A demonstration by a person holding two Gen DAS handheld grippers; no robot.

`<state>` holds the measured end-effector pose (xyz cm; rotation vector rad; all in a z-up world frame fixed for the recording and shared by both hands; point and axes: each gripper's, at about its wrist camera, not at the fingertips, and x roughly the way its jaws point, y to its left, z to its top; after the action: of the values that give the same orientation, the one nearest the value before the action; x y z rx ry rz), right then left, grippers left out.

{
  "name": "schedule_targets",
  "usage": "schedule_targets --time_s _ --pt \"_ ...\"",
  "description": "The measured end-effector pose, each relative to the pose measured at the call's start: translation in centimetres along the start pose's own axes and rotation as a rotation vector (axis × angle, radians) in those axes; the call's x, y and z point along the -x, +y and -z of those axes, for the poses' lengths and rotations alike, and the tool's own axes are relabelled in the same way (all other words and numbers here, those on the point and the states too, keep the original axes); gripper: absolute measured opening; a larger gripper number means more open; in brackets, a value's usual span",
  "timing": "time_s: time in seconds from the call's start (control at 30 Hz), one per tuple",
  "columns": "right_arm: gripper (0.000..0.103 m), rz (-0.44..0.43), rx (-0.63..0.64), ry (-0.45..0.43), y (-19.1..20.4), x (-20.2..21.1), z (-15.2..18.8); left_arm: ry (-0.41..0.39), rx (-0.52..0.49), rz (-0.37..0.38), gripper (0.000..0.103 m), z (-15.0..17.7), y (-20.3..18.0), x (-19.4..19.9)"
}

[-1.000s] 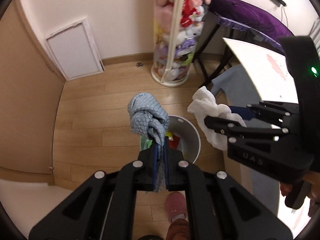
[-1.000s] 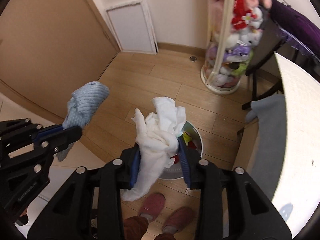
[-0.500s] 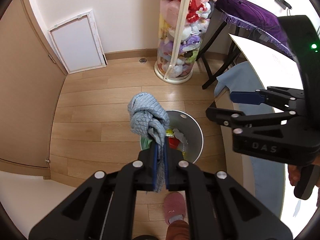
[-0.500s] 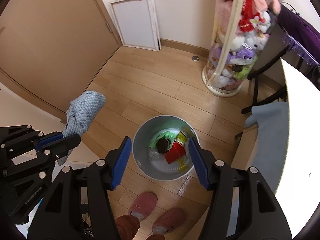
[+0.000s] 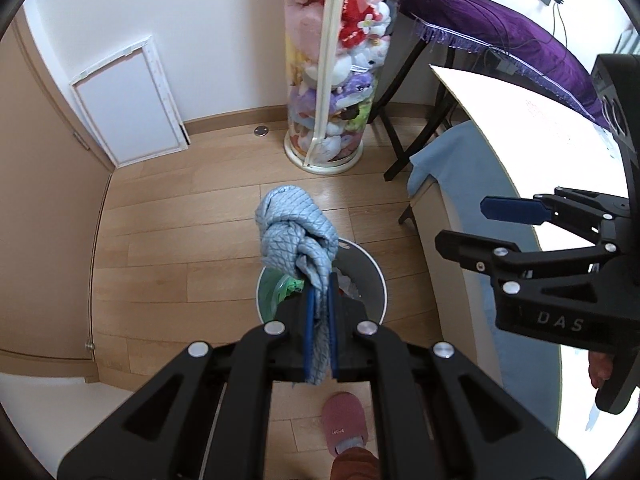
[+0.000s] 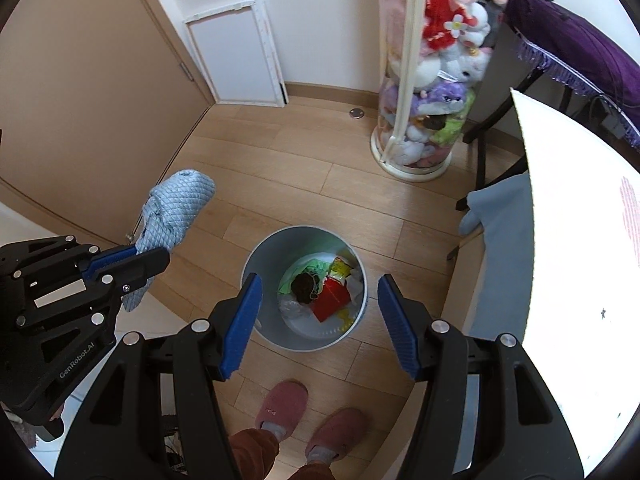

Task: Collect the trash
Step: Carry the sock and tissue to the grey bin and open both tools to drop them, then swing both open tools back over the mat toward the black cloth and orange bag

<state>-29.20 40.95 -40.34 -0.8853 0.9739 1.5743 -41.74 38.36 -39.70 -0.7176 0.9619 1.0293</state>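
The left gripper (image 5: 320, 316) is clamped on a bunched blue quilted cloth (image 5: 294, 232), most of which stands up beyond the fingertips while a tail hangs back between the pads. Seen from the right wrist, that cloth (image 6: 176, 208) is up and to the left of the right gripper, off to the side of the bin and not yet over its mouth.

Directly ahead of and below the right gripper (image 6: 318, 320) stands the grey round trash bin (image 6: 256, 264), holding a red wrapper (image 6: 330, 298), yellow and green scraps, a dark lump and some white material. A second ago this gripper held a white crumpled cloth; now its jaws stand wide apart with nothing between them, framing the bin's rim. The white piece has evidently been dropped in, so one item is collected.

What remains, by my judgement, is the blue cloth: the left gripper must shift right, over the bin's opening, before letting go, or the cloth may land on the wooden floor (image 6: 280, 168).
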Motion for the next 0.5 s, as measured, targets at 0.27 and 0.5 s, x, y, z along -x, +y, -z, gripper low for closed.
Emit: schedule_targets --time_s 0.27,0.5 --pt "0.058 0.020 -0.034 -0.016 -1.0 0.8 0.1 -0.015 0.022 -0.006 0.078 -0.7 -0.7 0.0" --pt "0.058 0.034 -0.077 -0.030 -1.8 1.8 0.4 0.006 -0.011 -0.026 0.078 -0.8 -1.3 0.2"
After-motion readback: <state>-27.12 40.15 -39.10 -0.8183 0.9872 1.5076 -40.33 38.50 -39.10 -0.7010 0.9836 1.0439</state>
